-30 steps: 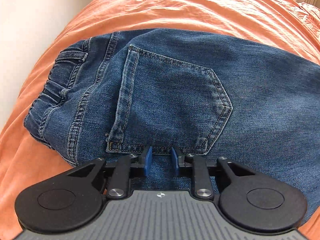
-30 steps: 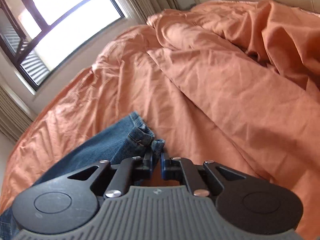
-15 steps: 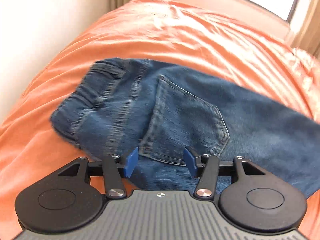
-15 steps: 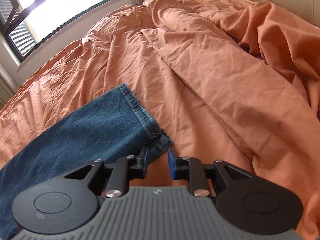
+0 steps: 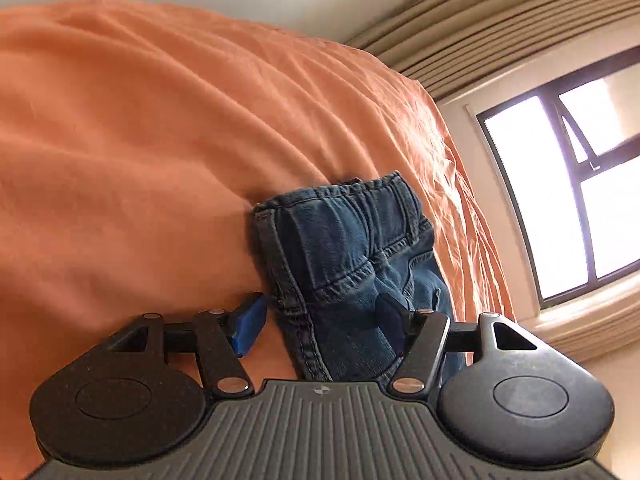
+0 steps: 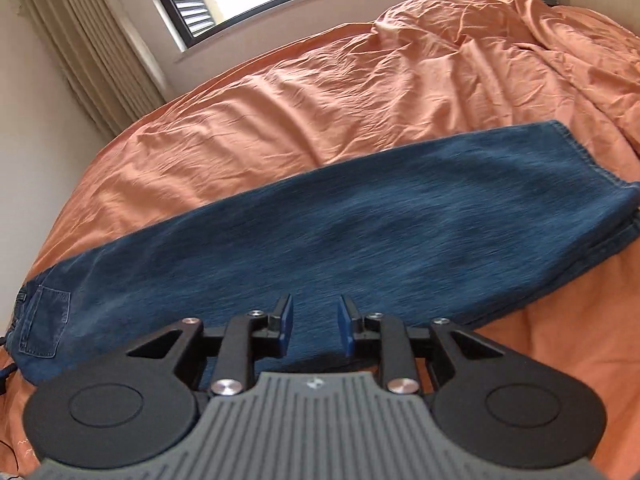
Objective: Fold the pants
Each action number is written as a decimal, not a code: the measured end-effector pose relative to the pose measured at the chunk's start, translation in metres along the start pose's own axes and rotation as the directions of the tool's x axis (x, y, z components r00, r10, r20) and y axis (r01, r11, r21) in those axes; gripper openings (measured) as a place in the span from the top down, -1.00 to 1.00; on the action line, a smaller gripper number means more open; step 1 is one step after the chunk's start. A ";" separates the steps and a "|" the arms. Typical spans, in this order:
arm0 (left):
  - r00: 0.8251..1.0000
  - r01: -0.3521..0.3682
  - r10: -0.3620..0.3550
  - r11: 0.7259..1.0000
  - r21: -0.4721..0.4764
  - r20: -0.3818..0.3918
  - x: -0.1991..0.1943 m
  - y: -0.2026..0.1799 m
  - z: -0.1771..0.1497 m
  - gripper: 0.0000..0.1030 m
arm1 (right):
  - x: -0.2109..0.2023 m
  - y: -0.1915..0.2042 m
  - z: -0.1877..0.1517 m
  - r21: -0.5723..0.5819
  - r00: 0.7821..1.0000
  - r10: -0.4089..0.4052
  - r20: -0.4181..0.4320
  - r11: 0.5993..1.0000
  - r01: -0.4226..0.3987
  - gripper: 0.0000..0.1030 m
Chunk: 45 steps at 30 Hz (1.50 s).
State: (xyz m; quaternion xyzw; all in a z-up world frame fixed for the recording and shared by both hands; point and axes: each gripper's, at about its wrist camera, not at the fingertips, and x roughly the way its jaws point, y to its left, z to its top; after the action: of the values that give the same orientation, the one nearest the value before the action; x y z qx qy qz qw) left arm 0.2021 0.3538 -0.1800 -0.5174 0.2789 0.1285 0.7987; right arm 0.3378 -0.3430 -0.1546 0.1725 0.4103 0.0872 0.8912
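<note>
I see both grippers with jaws apart, left gripper (image 5: 322, 320) at the jeans' (image 6: 360, 216) waistband, right gripper (image 6: 314, 330) over the leg.

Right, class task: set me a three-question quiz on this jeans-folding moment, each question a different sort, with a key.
1. True or false: the right gripper is shut on the jeans.
2. Multiple choice: in the left wrist view, which part of the jeans sits ahead of the left gripper? A) leg hem B) waistband C) front zip
3. Fill in: the jeans lie on an ______ sheet.

Key: 1 false, its jaws stand apart with nothing between them; 2 B, the waistband; 3 orange.
</note>
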 end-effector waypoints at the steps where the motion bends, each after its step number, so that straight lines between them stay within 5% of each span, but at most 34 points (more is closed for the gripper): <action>1: 1.000 0.017 -0.017 1.000 -0.014 0.005 0.005 0.003 0.001 -0.40 | 0.004 0.008 -0.004 0.007 1.000 0.007 -0.011 1.000 -0.007 0.58; 3: 0.999 0.037 -0.037 0.999 -0.031 0.014 0.014 0.005 0.004 -0.30 | 0.009 0.022 -0.011 0.009 1.000 0.008 -0.026 1.000 -0.007 0.58; 5: 1.000 -0.021 0.021 1.000 0.001 0.009 0.020 -0.003 0.006 0.28 | 0.010 0.035 -0.017 -0.002 0.999 0.006 -0.040 1.000 -0.006 0.55; 8: 0.997 -0.066 0.055 0.979 0.192 0.059 0.008 -0.035 0.006 0.65 | 0.009 0.052 -0.026 -0.016 0.998 0.022 -0.067 1.000 -0.023 0.51; 10: 0.995 -0.069 0.049 0.963 0.259 0.082 -0.010 -0.057 0.008 0.71 | 0.007 0.064 -0.033 -0.026 0.994 0.056 -0.089 0.998 -0.059 0.41; 15: 0.989 -0.133 0.093 0.902 0.411 0.118 -0.020 -0.090 0.014 0.72 | 0.003 0.088 -0.054 -0.027 0.990 0.096 -0.107 0.995 -0.099 0.37; 19: 0.970 -0.243 0.229 0.874 0.420 0.084 0.010 -0.052 0.015 0.72 | 0.007 0.099 -0.072 -0.023 0.991 0.086 -0.105 0.996 -0.089 0.37; 22: 0.965 -0.260 0.251 0.861 0.438 0.079 0.023 -0.039 0.006 0.68 | 0.006 0.107 -0.082 -0.015 0.992 0.085 -0.096 0.996 -0.087 0.35; 27: 0.962 -0.264 0.267 0.843 0.469 0.060 0.006 -0.048 0.009 0.22 | -0.005 0.138 -0.100 -0.093 0.987 0.130 -0.095 0.986 -0.139 0.35; 30: 0.957 -0.277 0.278 0.782 0.558 0.086 -0.020 -0.061 0.003 0.09 | -0.010 0.165 -0.114 -0.171 0.981 0.163 -0.100 0.969 -0.179 0.35; 38: 0.973 -0.169 0.231 0.622 0.764 0.027 -0.072 -0.095 -0.059 0.03 | -0.001 0.242 -0.156 -0.398 0.964 0.222 -0.143 0.879 -0.262 0.33; 45: 0.981 -0.085 0.191 0.563 0.822 -0.030 -0.080 -0.108 -0.092 0.03 | 0.031 0.298 -0.191 -0.582 0.966 0.174 -0.191 0.772 -0.254 0.25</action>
State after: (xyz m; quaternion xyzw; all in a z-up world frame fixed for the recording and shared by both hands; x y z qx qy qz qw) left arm 0.1619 0.2309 -0.0806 -0.0738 0.3916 0.0173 0.9170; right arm 0.2085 -0.0129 -0.1790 -0.0800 0.3944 0.3246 0.8559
